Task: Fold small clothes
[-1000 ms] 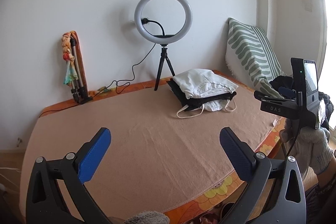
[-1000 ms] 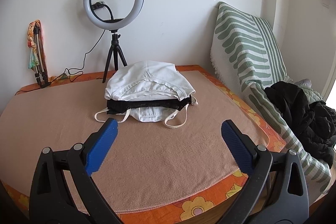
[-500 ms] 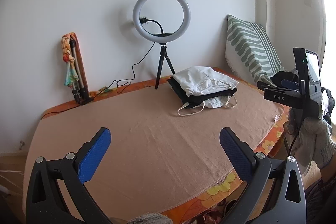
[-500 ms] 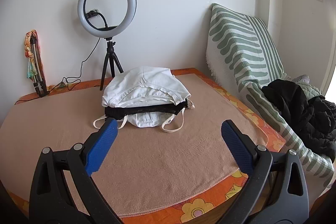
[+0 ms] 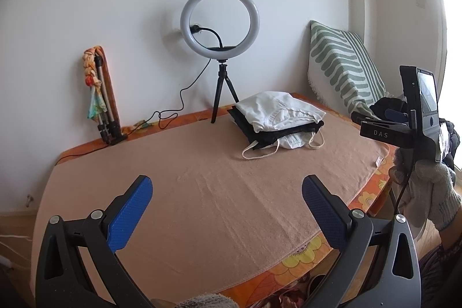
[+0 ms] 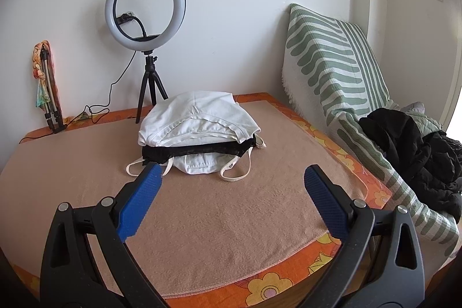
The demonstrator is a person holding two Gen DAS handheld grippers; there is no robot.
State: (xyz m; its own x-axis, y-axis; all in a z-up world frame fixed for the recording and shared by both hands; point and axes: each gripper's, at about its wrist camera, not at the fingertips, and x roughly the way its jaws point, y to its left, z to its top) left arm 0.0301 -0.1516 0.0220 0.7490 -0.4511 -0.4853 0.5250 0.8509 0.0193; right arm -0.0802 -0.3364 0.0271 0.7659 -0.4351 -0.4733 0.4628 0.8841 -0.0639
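A stack of folded small clothes (image 6: 196, 132) lies on the tan-covered table (image 6: 231, 221): a white garment on top, a black one under it, a white strappy top at the bottom. It also shows in the left wrist view (image 5: 277, 117). My left gripper (image 5: 226, 192) is open and empty above the table's front part. My right gripper (image 6: 231, 181) is open and empty, a little in front of the stack. The right gripper's body (image 5: 415, 117) shows at the right of the left wrist view.
A ring light on a tripod (image 6: 145, 19) stands behind the stack by the wall. A folded tripod with a scarf (image 6: 46, 88) leans at the back left. A green striped cushion (image 6: 332, 54) and a heap of black clothes (image 6: 410, 149) lie at the right.
Both grippers have drawn back and shifted slightly; the stack looks a little farther in both views. Both jaws stay open.
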